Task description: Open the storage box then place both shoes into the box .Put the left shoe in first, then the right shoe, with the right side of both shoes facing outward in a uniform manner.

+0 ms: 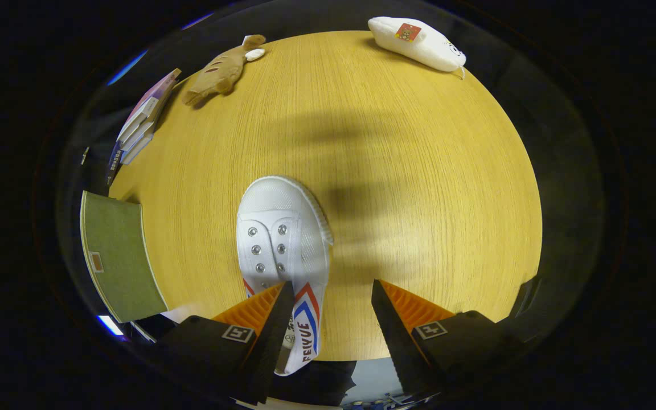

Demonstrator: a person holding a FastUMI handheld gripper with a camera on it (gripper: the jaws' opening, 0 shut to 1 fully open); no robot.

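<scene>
Fingers of the hand-held gripper (332, 319) sit at the bottom of the frame, spread apart, gripping nothing. Left finger overlaps the heel end of a white canvas shoe (282, 239); we can't tell if it touches. Right finger is off to the side over bare counter (419, 171).

Shoe lies lower centre, toe pointing up-frame, no laces, striped side panel toward the gap between the fingers. We judge it light, soft canvas upper that will give under a pinch, with a firmer rubber sole and toe cap. Best hold, we guess: the collar or side wall near the heel, one finger inside, one outside.

Green flat board (117, 256) at left edge, maybe the storage box or its lid, unclear. Books (140, 122) upper left, brown plush toy (220, 71) beside them, white plush toy (419, 42) top right. All well apart from the shoe; nothing blocks the grab.
</scene>
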